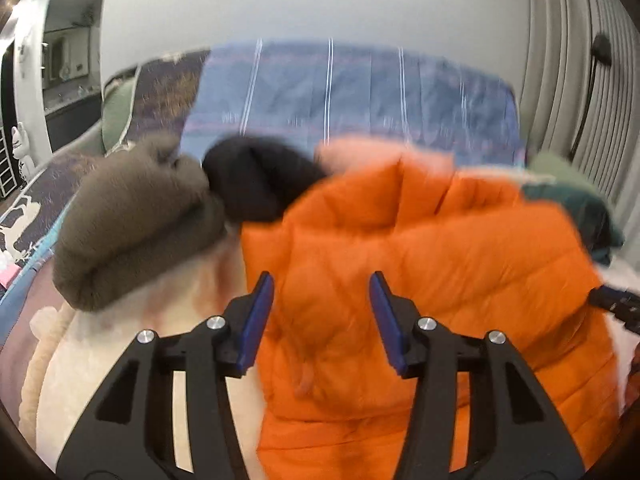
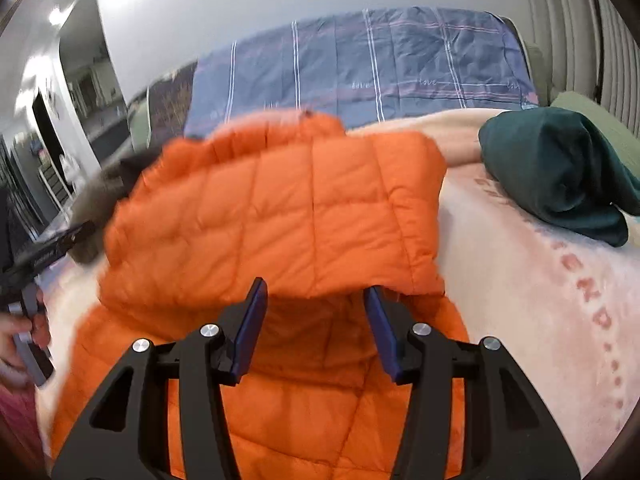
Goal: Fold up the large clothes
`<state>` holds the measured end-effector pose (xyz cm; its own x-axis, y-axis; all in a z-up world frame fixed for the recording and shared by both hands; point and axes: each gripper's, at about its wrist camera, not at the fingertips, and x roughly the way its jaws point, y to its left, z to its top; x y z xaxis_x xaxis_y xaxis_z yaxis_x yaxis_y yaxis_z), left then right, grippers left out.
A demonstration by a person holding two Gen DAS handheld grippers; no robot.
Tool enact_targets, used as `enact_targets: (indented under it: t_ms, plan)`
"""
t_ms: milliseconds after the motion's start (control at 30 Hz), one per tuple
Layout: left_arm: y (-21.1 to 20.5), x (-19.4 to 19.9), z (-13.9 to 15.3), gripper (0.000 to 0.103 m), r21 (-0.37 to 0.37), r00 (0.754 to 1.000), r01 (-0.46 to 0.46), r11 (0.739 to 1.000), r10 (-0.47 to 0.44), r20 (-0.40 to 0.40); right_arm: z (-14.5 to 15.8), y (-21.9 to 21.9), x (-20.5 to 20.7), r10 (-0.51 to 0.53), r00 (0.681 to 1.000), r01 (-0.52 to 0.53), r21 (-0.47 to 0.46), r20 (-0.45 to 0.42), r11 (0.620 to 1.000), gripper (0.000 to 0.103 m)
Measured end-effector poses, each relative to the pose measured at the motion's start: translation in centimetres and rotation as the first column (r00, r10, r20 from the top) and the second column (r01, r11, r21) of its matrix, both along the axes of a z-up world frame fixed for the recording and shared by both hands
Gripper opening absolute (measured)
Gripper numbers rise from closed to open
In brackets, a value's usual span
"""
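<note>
An orange quilted puffer jacket lies on a cream blanket on the bed, its far part folded back over the near part. It also shows in the right wrist view. My left gripper is open and empty, just above the jacket's left side. My right gripper is open and empty, its fingertips at the edge of the folded-over flap. The right gripper's tip shows at the right edge of the left wrist view. The left gripper shows at the left edge of the right wrist view.
A folded brown fleece garment and a black one lie left of the jacket. A folded dark green garment lies at the right. A blue plaid cover stands behind. The cream blanket carries pink lettering.
</note>
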<state>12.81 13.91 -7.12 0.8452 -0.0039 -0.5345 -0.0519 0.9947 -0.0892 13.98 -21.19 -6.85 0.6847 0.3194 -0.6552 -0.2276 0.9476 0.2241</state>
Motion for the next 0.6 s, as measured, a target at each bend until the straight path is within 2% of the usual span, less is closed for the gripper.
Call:
enact_targets:
  t_ms: [67,100,167,200,267,367,433,500,533,600]
  plan:
    - [-2.4,0.1,1.2,0.049,-0.008,0.998,0.054,0.998,-0.054,0.024,0.3,-0.2,0.3,-0.004,0.999,0.006,0.037,-0.054,0.999,0.051]
    - [-3.9,-0.1,1.2,0.049,0.005,0.995,0.099,0.995,-0.1,0.02,0.0,0.3,0.6,0.009,0.993,-0.005,0.032,-0.118,0.999,0.051]
    - [-6.4,0.1,0.5,0.049,0.017,0.985,0.175,0.985,-0.174,-0.013,-1.1,1.6,0.6,0.078,0.967,-0.075,0.022,-0.244,0.997,0.051]
    - [-7.7,0.7,-0.5,0.049,0.02,0.975,0.216,0.976,-0.215,-0.051,-1.3,2.0,0.4,0.103,0.961,-0.096,0.038,-0.257,0.995,0.051]
    - [-9.0,1.1,-2.5,0.048,0.052,0.967,0.239,0.97,-0.233,-0.103,-1.2,2.3,-0.5,0.126,0.958,-0.119,0.043,-0.259,0.992,0.051]
    - [-9.8,3.4,-6.0,0.047,0.123,0.964,0.213,0.969,-0.188,-0.187,0.6,1.4,-0.8,0.103,0.982,-0.095,0.054,-0.159,0.994,0.051]
    - [-9.1,4.2,-6.8,0.048,0.103,0.966,0.186,0.977,-0.163,-0.2,1.9,0.5,-0.2,0.037,0.998,-0.034,0.038,-0.056,0.999,0.051]
    - [-8.2,4.6,-6.7,0.047,0.077,0.969,0.166,0.983,-0.148,-0.197,1.7,0.2,0.7,-0.003,1.0,0.003,-0.006,0.029,1.0,0.051]
    - [-7.6,4.7,-6.8,0.048,0.089,0.974,0.148,0.985,-0.129,-0.189,0.4,0.3,1.8,-0.018,1.0,0.019,-0.041,0.018,0.999,0.051]
    - [-6.9,5.0,-7.5,0.048,0.119,0.976,0.127,0.985,-0.103,-0.193,-4.0,0.7,4.4,-0.061,0.989,0.044,-0.125,-0.136,0.991,0.05]
